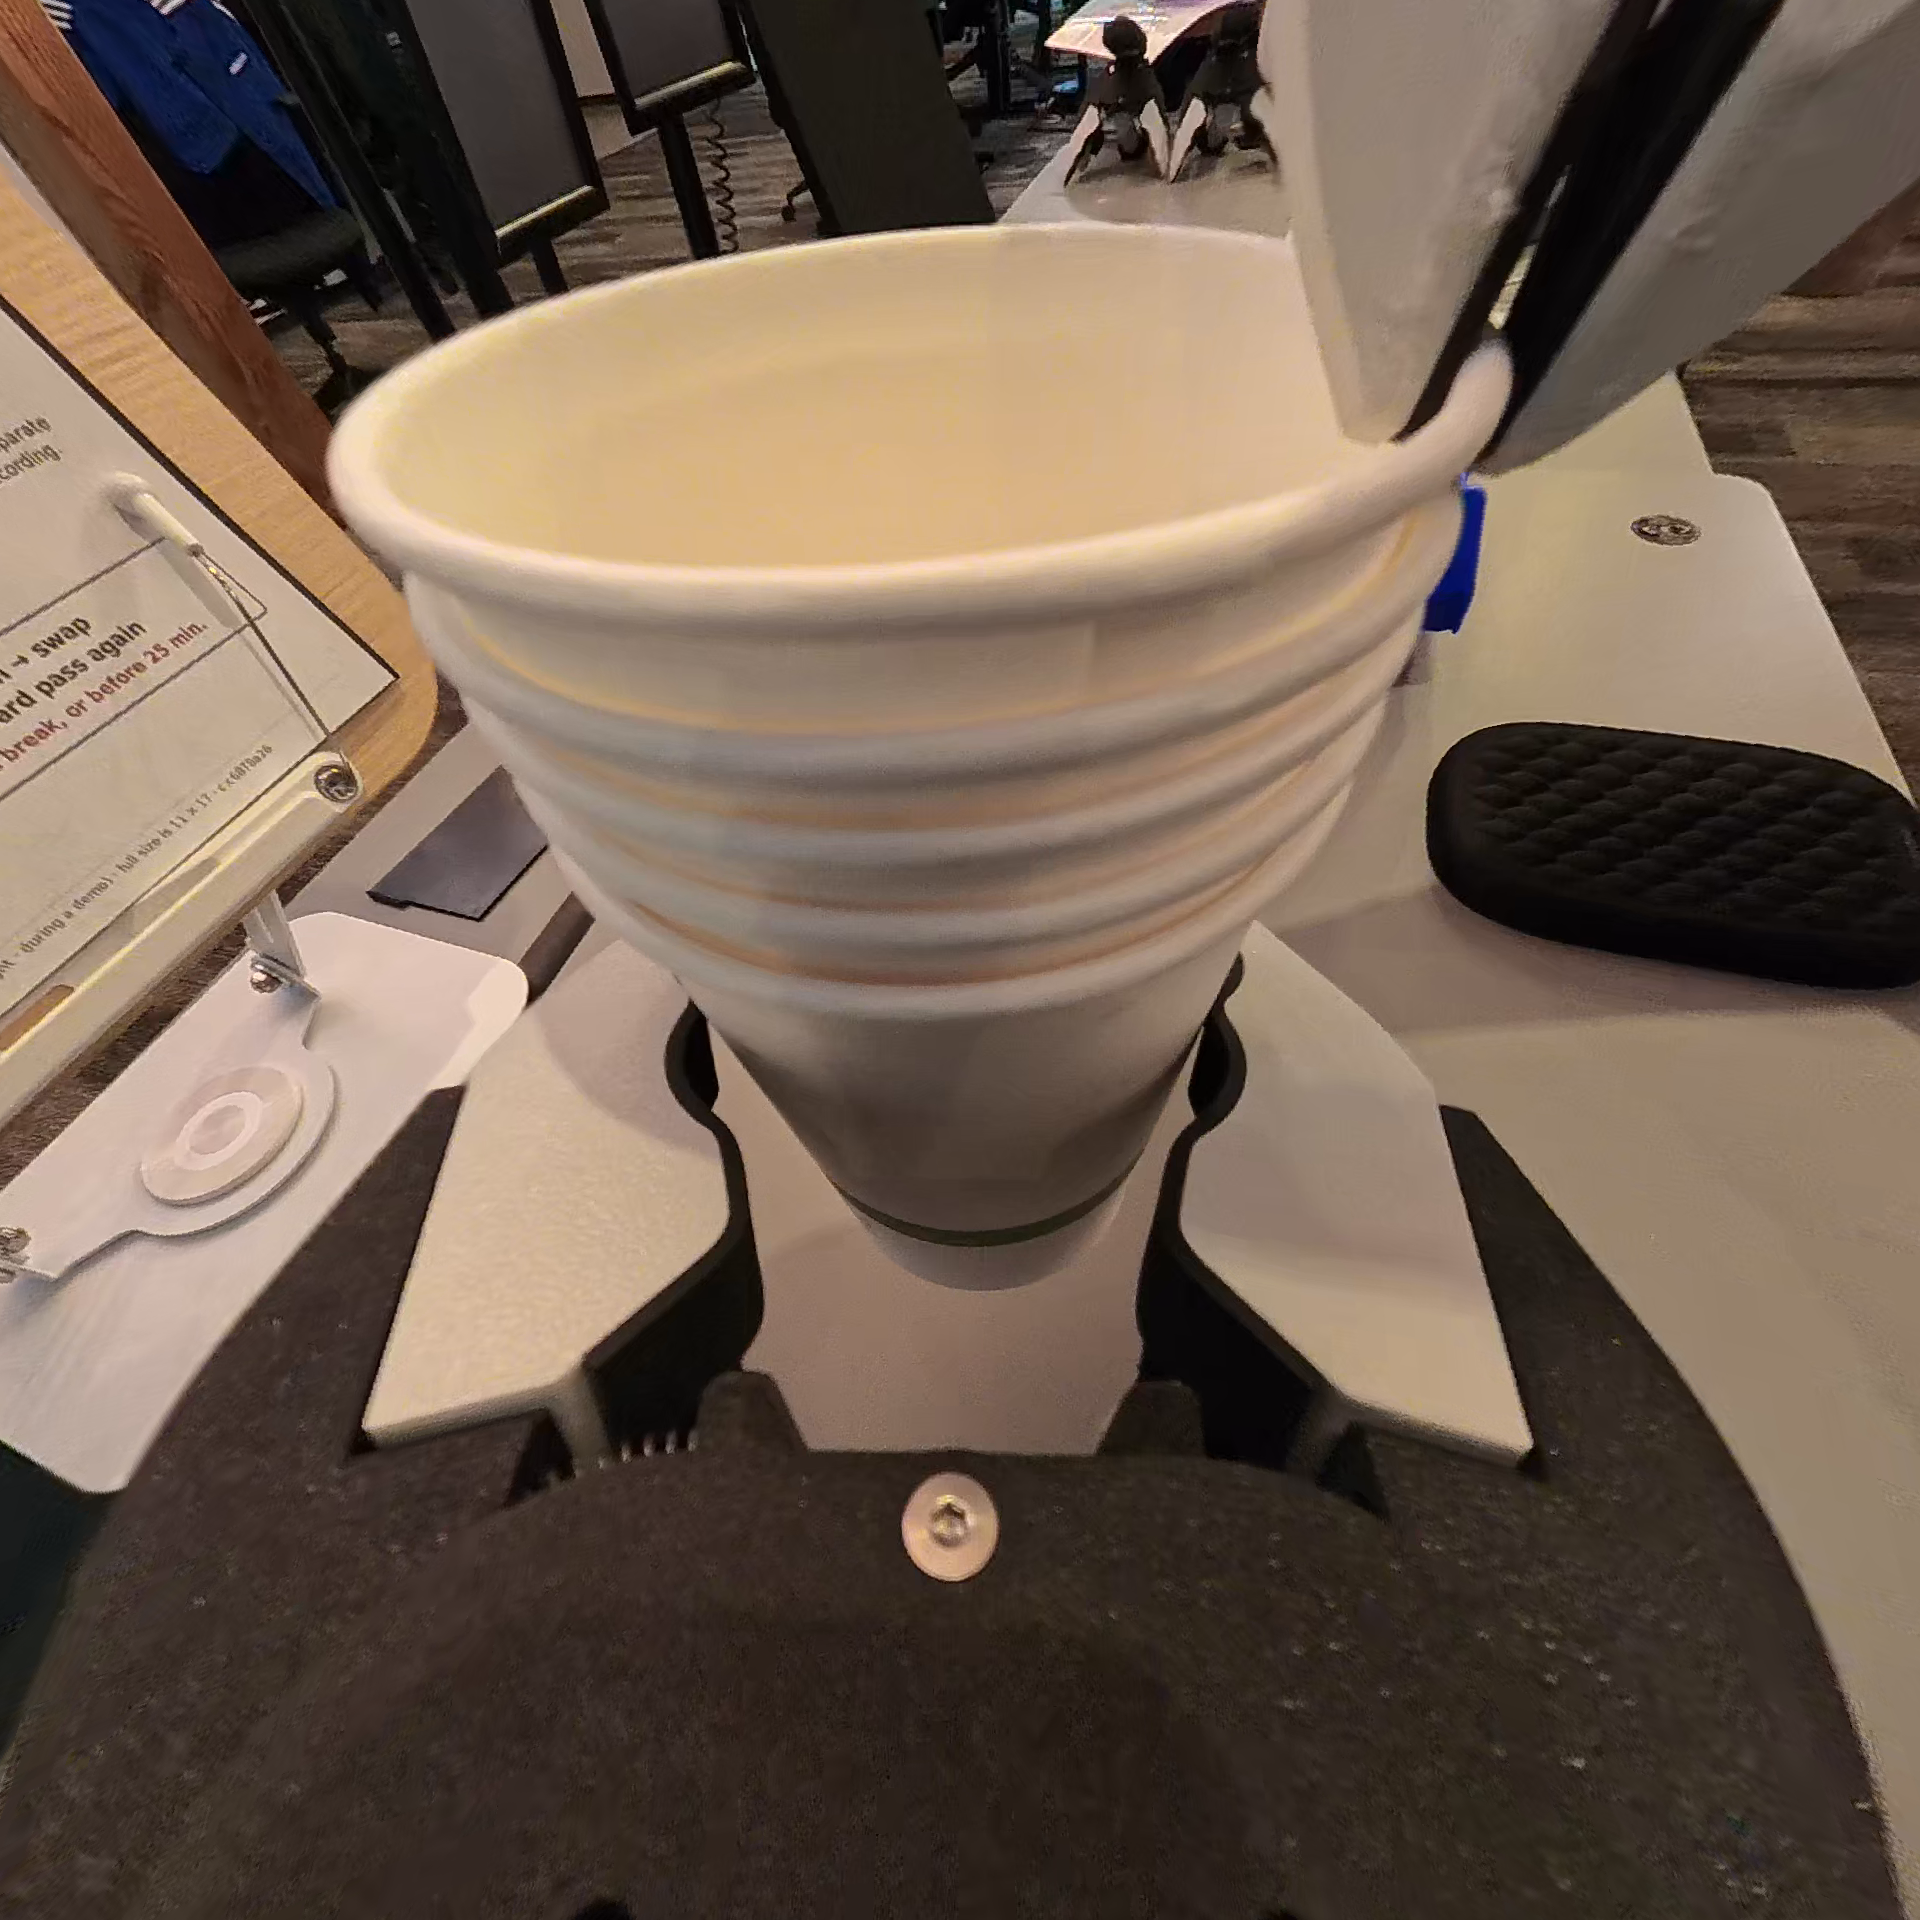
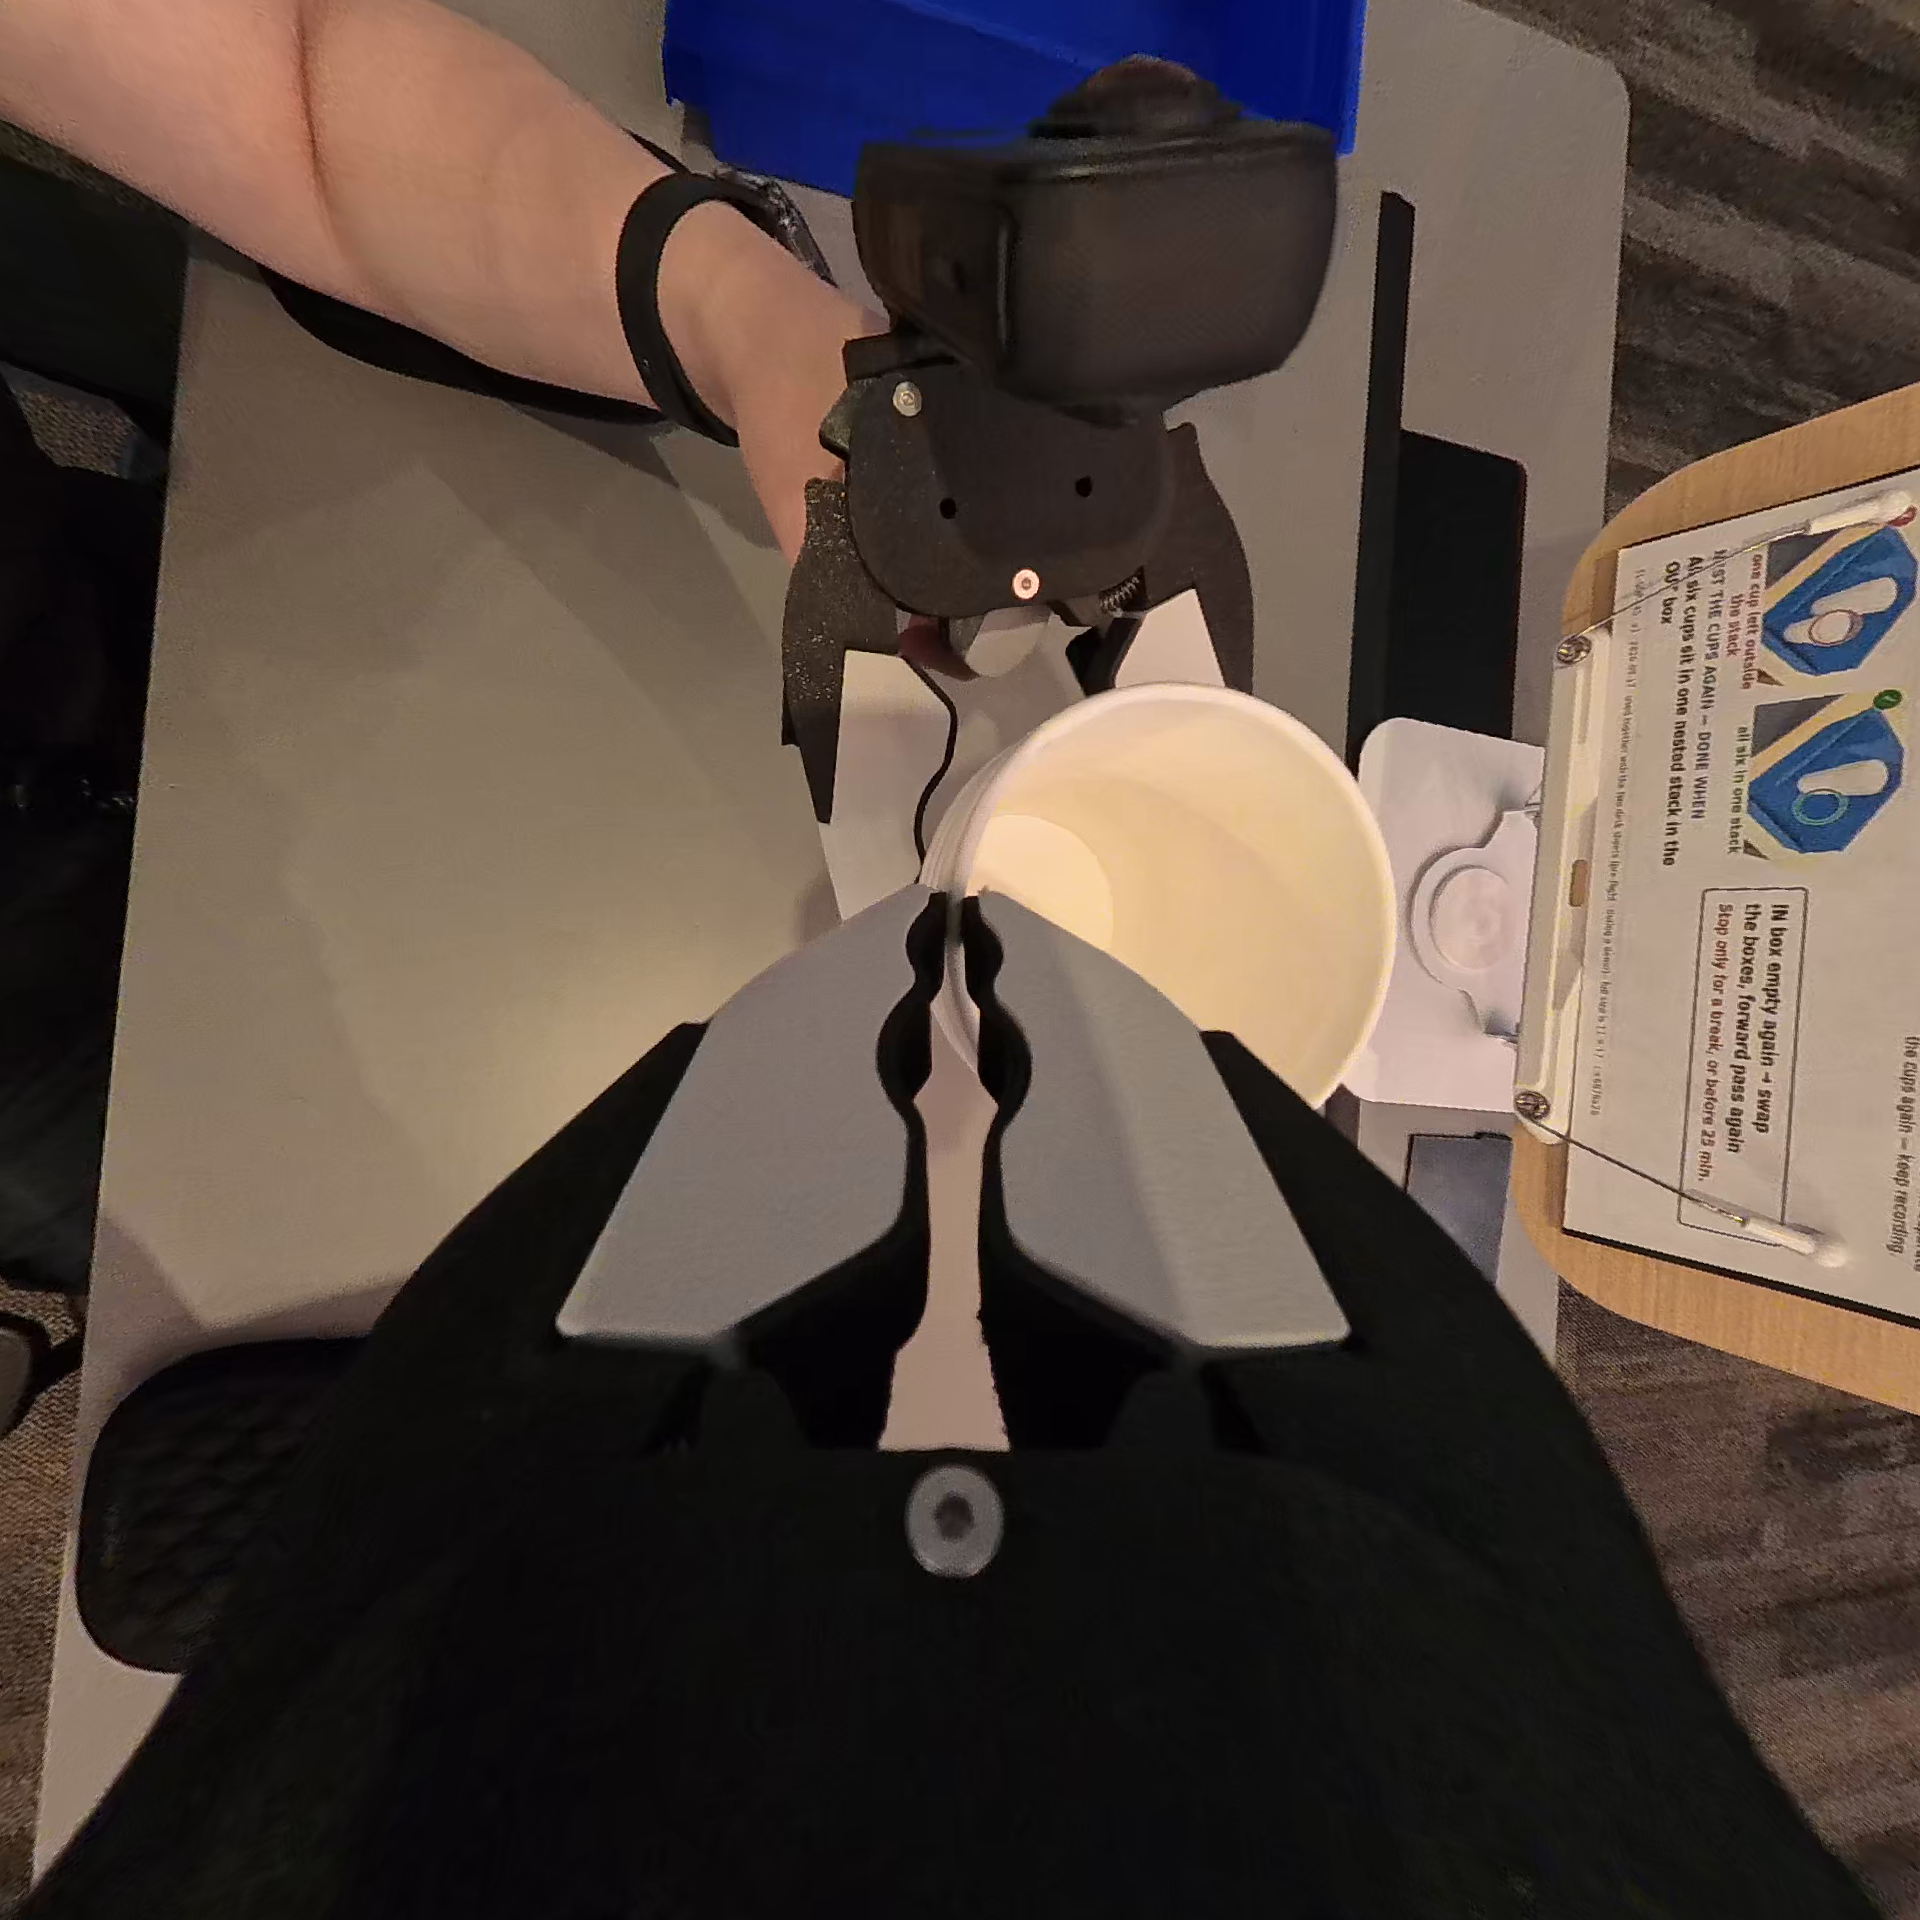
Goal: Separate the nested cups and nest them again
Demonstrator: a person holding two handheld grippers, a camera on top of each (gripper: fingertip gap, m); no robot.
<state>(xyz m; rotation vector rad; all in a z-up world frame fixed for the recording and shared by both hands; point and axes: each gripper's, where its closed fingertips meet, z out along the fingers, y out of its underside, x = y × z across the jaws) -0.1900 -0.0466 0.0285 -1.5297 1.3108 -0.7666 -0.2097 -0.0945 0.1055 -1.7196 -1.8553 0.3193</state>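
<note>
The left gripper (image 1: 961, 1122) has its jaws clamped on the stack of white cups (image 1: 914, 748), the right gripper (image 2: 954, 914) pinches the top cup's rim (image 2: 961, 997), and a printed sign (image 2: 1756, 904) stands far right on the counter (image 2: 447, 831).

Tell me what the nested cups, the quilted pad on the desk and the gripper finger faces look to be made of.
Nested cups: white paper, matte, judging by the rolled rims and a side seam.
Quilted pad: black fabric or foam, by its soft dimpled diamond pattern; which one is unclear.
Right gripper finger faces: smooth matte grey, probably plastic, on grainy black bodies.
</note>
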